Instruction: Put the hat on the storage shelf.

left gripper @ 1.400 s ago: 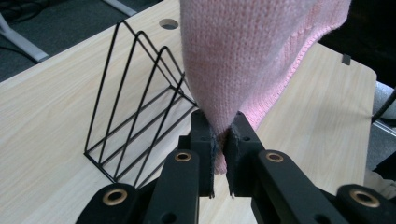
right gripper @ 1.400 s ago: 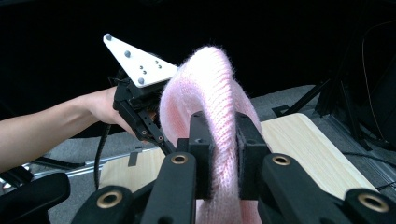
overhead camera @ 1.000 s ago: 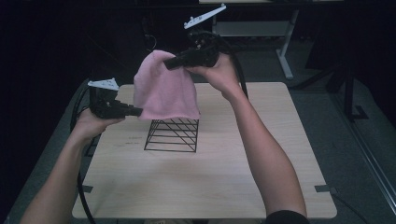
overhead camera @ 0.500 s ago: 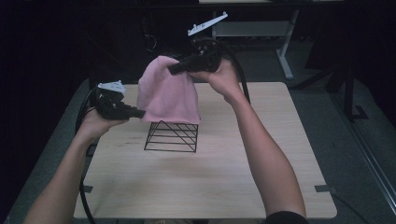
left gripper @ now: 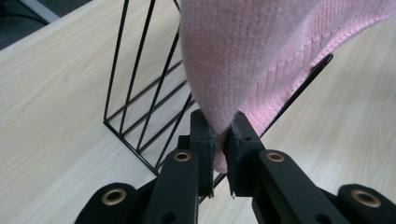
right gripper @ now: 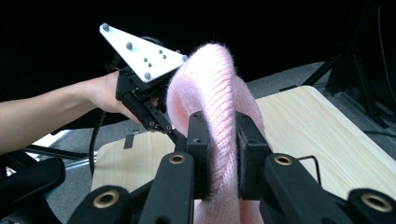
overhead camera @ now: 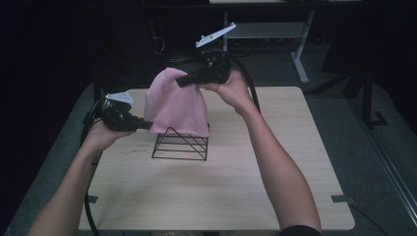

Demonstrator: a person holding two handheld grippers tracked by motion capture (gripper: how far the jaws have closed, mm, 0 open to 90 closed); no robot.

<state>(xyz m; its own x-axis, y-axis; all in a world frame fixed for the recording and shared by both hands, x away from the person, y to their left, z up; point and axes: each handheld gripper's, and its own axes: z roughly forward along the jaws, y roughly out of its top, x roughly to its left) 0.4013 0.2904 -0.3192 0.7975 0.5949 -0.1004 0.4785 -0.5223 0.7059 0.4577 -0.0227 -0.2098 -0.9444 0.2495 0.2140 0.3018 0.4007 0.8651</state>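
A pink knitted cloth (overhead camera: 176, 104) hangs draped over a black wire rack (overhead camera: 181, 143) on the wooden table (overhead camera: 275, 177). My left gripper (overhead camera: 147, 125) is shut on the cloth's lower left edge; in the left gripper view its jaws pinch the pink knit (left gripper: 224, 84) in front of the rack's wires (left gripper: 135, 93). My right gripper (overhead camera: 183, 81) is shut on the cloth's top edge, held above the rack. In the right gripper view a thick fold of the cloth (right gripper: 219, 107) sits between the jaws, with the left gripper (right gripper: 175, 134) beyond it.
The rack stands near the table's middle, toward the far side. Cables trail from both grippers over the table's left and far edges. A desk frame (overhead camera: 300, 44) stands on the floor behind the table.
The right gripper has come down a little with the cloth's top edge, and the cloth now hangs lower over the rack. The left gripper has stayed about where it was.
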